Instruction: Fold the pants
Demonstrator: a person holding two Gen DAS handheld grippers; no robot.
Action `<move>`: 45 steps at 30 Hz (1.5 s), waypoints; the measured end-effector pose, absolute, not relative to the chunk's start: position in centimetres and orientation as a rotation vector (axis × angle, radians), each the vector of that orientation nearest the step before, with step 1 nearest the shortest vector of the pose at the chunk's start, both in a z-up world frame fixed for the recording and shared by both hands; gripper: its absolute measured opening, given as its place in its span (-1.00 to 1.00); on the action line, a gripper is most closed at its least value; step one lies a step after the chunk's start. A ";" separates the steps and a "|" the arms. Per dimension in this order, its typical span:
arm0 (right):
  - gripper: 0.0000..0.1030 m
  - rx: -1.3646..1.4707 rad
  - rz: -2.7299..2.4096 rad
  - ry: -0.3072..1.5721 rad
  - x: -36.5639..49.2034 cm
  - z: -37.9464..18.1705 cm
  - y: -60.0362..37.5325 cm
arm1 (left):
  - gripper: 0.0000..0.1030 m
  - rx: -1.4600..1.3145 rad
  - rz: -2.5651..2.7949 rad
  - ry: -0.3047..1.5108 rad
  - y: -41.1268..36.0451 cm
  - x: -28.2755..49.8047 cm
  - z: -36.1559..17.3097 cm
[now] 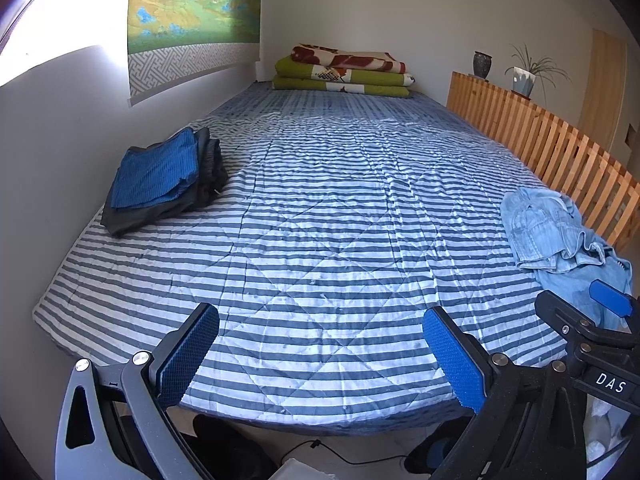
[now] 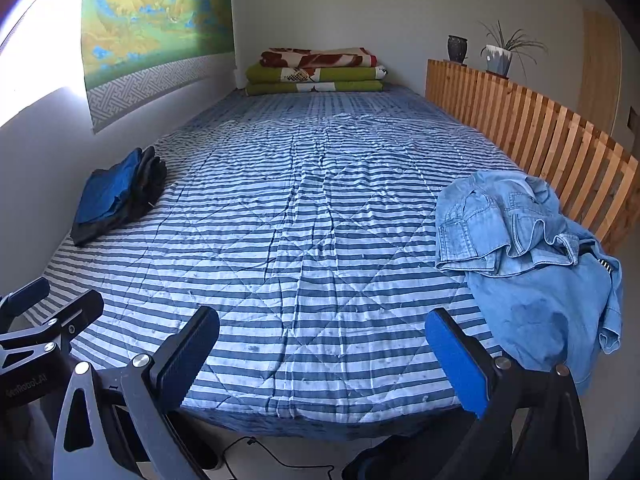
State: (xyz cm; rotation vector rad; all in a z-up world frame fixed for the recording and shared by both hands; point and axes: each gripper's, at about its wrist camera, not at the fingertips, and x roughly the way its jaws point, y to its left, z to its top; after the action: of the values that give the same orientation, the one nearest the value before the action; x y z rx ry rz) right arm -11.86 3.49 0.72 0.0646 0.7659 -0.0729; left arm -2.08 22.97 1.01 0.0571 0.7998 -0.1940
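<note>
1. Both grippers hang over the near edge of the bed, with nothing in them. On the left gripper (image 1: 320, 354) the two fingers stand wide apart, and on the right gripper (image 2: 322, 356) they do too.
2. Each gripper points up the bed (image 2: 304, 264), toward the far wall.
3. A crumpled heap of light blue jeans (image 2: 532, 264) lies on the right side of the bed, near the front corner. Part of it hangs over the front edge.
4. The jeans sit just beside the wooden slat rail (image 2: 532, 128) that runs along the right edge.
5. A folded pile of dark and blue clothes (image 1: 164, 180) rests at the left edge, against the wall.
6. Folded green and red blankets (image 1: 344, 72) lie stacked at the far end.
7. The wide middle of the striped cover is flat and open.
8. In the left camera, the right gripper shows at the right, next to the jeans.
9. A black cable (image 2: 276, 460) lies on the floor under the front edge.
</note>
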 end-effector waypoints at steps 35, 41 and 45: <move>0.97 0.090 -0.136 0.779 -10.7 -0.2 0.4 | 1.00 0.090 -0.235 0.818 21.8 -1.3 0.3; 0.97 0.086 -0.133 0.774 -10.6 -0.1 0.4 | 1.00 0.092 -0.236 0.816 21.6 -1.4 0.4; 0.97 0.083 -0.132 0.772 -10.7 0.0 0.5 | 1.00 0.094 -0.235 0.813 21.5 -1.5 0.5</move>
State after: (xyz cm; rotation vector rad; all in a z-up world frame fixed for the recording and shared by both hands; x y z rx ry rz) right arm -10.67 0.54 0.03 0.0830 0.7715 -0.1322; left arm -1.49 21.53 0.50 0.0935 0.8133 -0.2348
